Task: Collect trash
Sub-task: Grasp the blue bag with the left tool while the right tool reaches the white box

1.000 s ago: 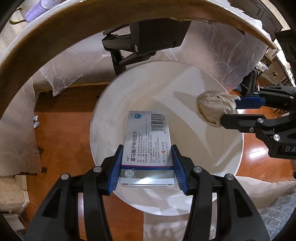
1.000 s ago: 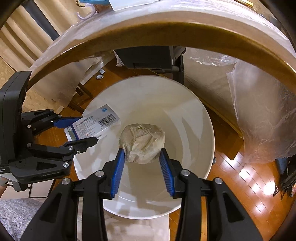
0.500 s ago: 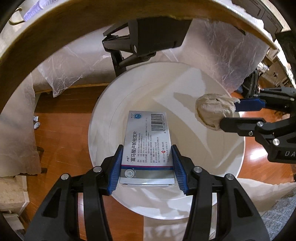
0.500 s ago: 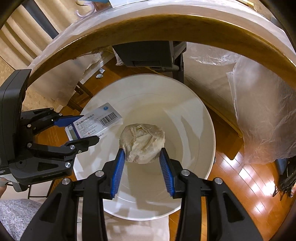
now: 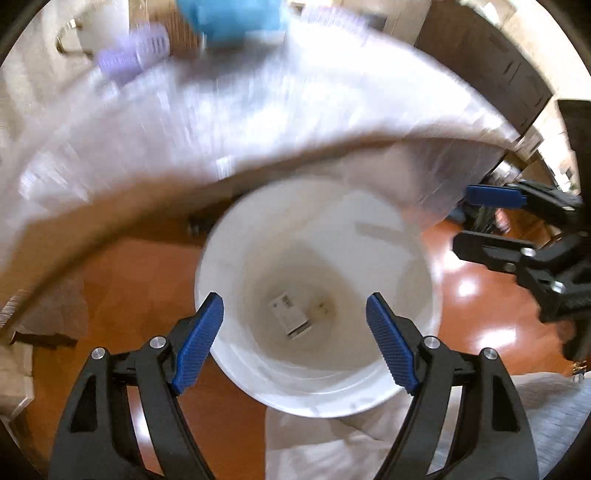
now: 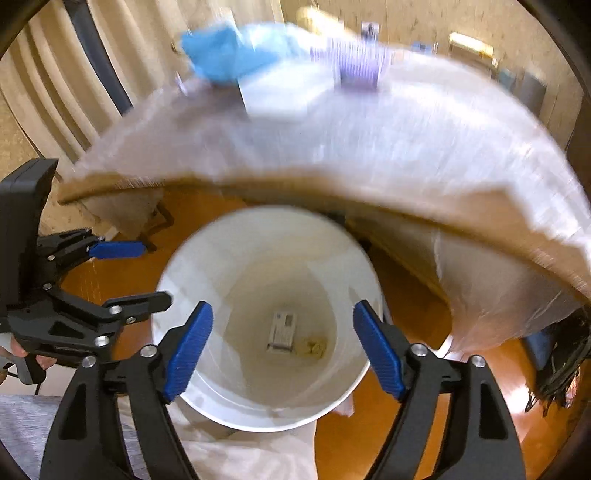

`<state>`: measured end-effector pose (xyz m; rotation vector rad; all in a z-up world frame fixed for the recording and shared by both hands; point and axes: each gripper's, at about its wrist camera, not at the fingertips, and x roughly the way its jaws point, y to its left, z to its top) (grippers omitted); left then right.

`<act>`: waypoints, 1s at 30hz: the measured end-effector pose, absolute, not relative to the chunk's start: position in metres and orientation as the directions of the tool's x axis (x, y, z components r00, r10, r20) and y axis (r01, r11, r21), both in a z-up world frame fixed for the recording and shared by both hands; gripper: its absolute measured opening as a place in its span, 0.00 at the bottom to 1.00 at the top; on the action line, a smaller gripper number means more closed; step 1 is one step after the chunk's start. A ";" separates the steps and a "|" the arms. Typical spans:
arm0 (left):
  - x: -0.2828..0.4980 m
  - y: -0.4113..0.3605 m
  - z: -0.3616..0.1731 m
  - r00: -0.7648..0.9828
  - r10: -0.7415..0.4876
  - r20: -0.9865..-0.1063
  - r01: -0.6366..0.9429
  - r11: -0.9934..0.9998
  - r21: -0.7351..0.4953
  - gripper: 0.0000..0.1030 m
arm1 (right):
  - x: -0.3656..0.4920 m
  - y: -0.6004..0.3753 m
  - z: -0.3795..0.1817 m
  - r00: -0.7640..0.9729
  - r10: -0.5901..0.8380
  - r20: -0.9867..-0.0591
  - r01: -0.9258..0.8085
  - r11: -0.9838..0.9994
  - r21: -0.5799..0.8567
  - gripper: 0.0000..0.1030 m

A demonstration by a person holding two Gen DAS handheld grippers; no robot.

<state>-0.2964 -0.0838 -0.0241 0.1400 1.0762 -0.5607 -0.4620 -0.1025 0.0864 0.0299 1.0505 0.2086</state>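
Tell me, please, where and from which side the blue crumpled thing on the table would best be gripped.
Probably from above, pinching the raised, bunched middle of the blue crumpled thing rather than its flat edge. It looks soft and heaped on the plastic-covered table, beside a purple ribbed item, so a top-down pinch should avoid that neighbour. The picture is blurred, so its exact folds are unclear. Both the left gripper and right gripper are open.

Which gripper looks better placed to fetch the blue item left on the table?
Probably the left. Both the left gripper and right gripper are open and empty above the white bin. The blurred blue item lies toward the left gripper's side of the table.
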 end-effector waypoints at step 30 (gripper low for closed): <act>-0.133 -0.124 0.062 0.574 -0.303 -0.760 0.583 0.803 0.120 0.95 | -0.338 -0.064 0.095 0.601 0.128 -0.789 -0.059 0.991 0.116 0.90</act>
